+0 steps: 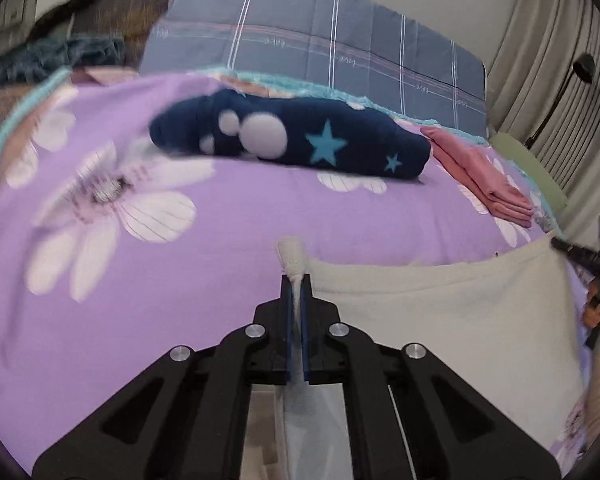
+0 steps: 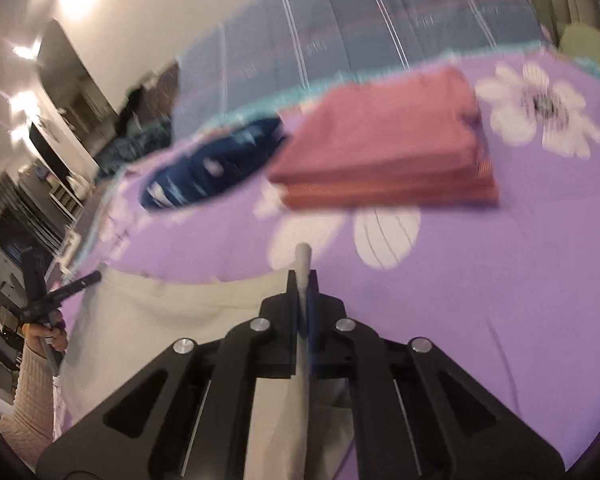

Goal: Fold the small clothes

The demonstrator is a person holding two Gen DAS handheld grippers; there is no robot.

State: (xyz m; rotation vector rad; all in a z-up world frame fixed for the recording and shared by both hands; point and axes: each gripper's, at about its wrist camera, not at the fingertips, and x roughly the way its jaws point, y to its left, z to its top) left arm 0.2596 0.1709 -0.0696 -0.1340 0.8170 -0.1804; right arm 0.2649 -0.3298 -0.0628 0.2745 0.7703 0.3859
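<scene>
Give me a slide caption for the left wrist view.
Left gripper shut on a cream cloth corner above a purple floral bedspread, folded navy star garment and pink clothes beyond.

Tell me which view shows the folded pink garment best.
The right wrist view: the folded pink garment lies near centre, with its top face and stacked edges showing, though blurred. The left wrist view catches it only small, at the right, beside the navy star garment.

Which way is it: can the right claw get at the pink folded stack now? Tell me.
Probably not: the right claw is shut on the cream garment. The pink folded stack lies ahead with open bedspread between.
</scene>
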